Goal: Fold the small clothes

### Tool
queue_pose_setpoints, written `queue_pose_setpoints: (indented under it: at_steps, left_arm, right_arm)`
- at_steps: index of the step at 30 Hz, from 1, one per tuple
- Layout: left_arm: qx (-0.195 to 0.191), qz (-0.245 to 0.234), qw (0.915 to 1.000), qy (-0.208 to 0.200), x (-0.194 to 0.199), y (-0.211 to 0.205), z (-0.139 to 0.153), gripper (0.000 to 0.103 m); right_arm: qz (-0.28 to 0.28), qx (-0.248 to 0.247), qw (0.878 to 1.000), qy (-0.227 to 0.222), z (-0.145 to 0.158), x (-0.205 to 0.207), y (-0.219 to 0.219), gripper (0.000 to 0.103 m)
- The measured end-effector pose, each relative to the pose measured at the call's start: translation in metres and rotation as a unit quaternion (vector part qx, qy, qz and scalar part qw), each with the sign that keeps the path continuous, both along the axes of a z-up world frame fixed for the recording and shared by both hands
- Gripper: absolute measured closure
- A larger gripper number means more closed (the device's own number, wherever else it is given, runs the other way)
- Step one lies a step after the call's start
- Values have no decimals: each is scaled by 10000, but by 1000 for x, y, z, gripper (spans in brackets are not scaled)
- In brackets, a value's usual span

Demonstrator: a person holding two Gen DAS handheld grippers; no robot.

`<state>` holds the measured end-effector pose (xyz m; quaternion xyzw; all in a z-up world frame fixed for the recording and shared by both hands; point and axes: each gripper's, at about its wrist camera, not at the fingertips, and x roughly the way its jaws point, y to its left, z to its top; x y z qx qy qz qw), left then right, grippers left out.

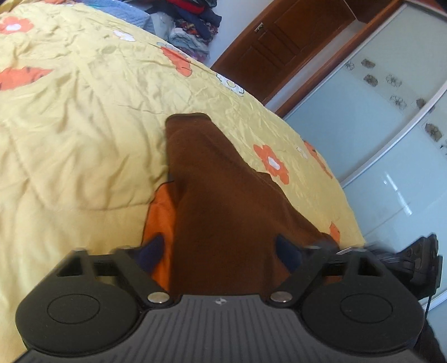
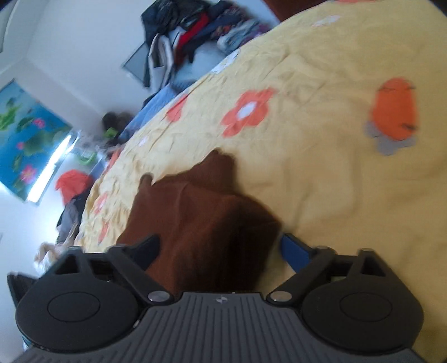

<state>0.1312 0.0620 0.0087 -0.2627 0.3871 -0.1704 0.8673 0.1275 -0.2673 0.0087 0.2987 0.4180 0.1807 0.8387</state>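
Observation:
A small brown garment point(image 1: 218, 201) lies on the yellow flowered bedspread point(image 1: 83, 125). In the left wrist view one narrow part of it runs away from me, and the near end passes between the wide-apart fingers of my left gripper point(image 1: 222, 251). In the right wrist view the same brown garment point(image 2: 201, 223) is bunched and folded over, and its near end lies between the spread fingers of my right gripper point(image 2: 220, 251). Both grippers are open; neither pinches the cloth. The other gripper shows at the left view's right edge point(image 1: 419, 262).
A heap of mixed clothes point(image 1: 192, 25) sits past the bed's far side, also seen in the right wrist view point(image 2: 195, 33). A wooden door point(image 1: 279, 44) and frosted wardrobe panels point(image 1: 377, 139) stand to the right. A red cloth pile point(image 2: 74, 184) lies on the floor.

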Motion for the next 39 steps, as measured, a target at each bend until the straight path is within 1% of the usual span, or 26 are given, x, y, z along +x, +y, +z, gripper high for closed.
queue_pose_setpoints:
  at_steps: [1,3,5,8,9,11,13,14,15,18,19,20,21,22,23,24,25,29,30,31,32,33,35,36,37,39]
  left_arm:
    - [183,-12,9998,30,0,-5,2,68]
    - [401,-70,9989,-253,-11,-10,9,70]
    - [643,-203,9967,-461,-20,-15,9,69]
    - [883,-123,9947,-516,-25,-17,1,53]
    - [793,-79,9955,-508,-27,-14,0,50]
    - [639,-90,9970,-416,-35,-6,2,42]
    - [417,-175,9986,-285,-47,4,3,34]
    - [182,-247,9994,-172,-54,11,2,34]
    - [-134,-319,9994,-35,-60,18,-2,34]
    - [-1176,-362,9918,341,-75,34,-17,34]
    - [-1425,-351,9882,436,-75,35,-22,34]
    - [-1450,-327,9880,425,-76,34,-22,35]
    - [-1372,-342,9890,429,-74,30,-21,39]
    - [-1311,-356,9895,494,-71,26,-21,45]
    - [-1232,-377,9895,654,-67,22,-21,71]
    - [-1139,-394,9892,835,-63,18,-22,79]
    - [-1074,-367,9896,888,-63,16,-21,79]
    - [-533,-490,9956,599,-77,10,-9,81]
    - [-314,-511,9967,545,-79,8,-12,80]
    - [-250,-547,9976,336,-82,7,-14,80]
    - [-186,-537,9980,259,-85,6,-13,78]
    - [-61,-471,9986,220,-91,8,-10,72]
    - [469,-300,9984,-57,-107,5,6,63]
    - [842,-213,9956,-338,-119,2,16,59]
    - [1220,-182,9900,-682,-131,-2,26,57]
    - [1878,-111,9717,-1429,-156,-16,40,45]
  right_arm:
    - [85,-60,9999,-49,-1,0,3,68]
    - [182,-260,9990,-328,5,-12,3,69]
    - [51,-125,9991,-391,4,-23,-10,71]
    - [-166,348,9988,-303,-13,-28,-28,71]
    - [-229,464,9983,-282,-14,-29,-30,66]
    - [-275,624,9975,-162,-9,-35,-30,49]
    - [-114,746,9971,-113,-2,-50,-29,18]
    - [32,781,9969,-89,0,-58,-26,12]
    - [175,812,9965,-40,1,-66,-25,9]
    - [518,1061,9928,178,-6,-87,-19,9]
    - [594,1082,9923,127,-7,-93,-14,10]
    - [698,1072,9917,117,-7,-95,-8,10]
    - [779,1032,9915,125,-6,-95,-2,11]
    - [812,1024,9913,167,-6,-93,3,20]
    - [858,976,9913,228,-7,-90,8,27]
    - [912,758,9924,324,-8,-86,13,53]
    - [933,531,9935,382,-8,-84,15,76]
    - [1047,284,9940,119,4,-95,6,79]
    - [1069,227,9939,145,1,-97,5,79]
    - [1080,194,9938,193,-5,-98,4,84]
    - [1022,304,9942,143,-8,-101,2,83]
    - [937,429,9945,181,-9,-102,-1,79]
    - [726,537,9958,152,-3,-108,-9,60]
    - [562,397,9976,4,4,-117,-11,47]
    - [406,138,9988,-219,15,-127,-11,44]
    - [218,-391,9959,-780,40,-146,-4,43]
